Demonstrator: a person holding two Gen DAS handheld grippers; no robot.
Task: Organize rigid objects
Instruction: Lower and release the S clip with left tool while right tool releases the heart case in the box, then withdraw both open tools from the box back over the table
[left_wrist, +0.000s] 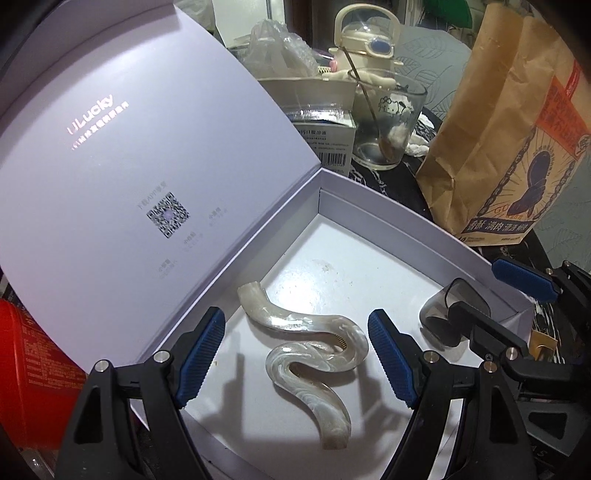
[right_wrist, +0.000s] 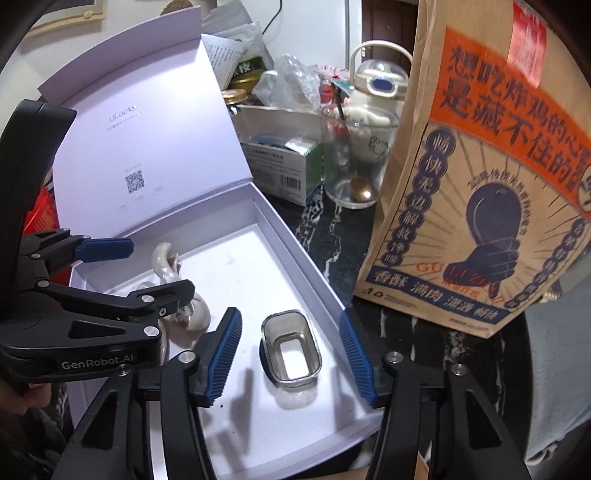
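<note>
A pearly S-shaped hair clip (left_wrist: 310, 350) lies flat on the floor of an open white box (left_wrist: 369, 206). My left gripper (left_wrist: 295, 360) hangs open over the clip, and its blue pads stand clear of it on both sides. In the right wrist view a small clear rectangular cup (right_wrist: 290, 349) stands upright in the box (right_wrist: 295, 236) near its right wall. My right gripper (right_wrist: 291, 360) straddles the cup, open, with a gap at each pad. The same cup (left_wrist: 443, 317) shows in the left wrist view, partly hidden by the right gripper's finger. The clip (right_wrist: 166, 266) is half hidden behind the left gripper's finger.
The box lid (left_wrist: 129, 166) stands up at the back left. A brown paper bag (right_wrist: 480, 184) rises close to the box's right side. Behind are a glass with a spoon (right_wrist: 351, 166), a small carton (right_wrist: 288, 170), a cream bottle (left_wrist: 365, 48) and a red pack (left_wrist: 22, 369) at left.
</note>
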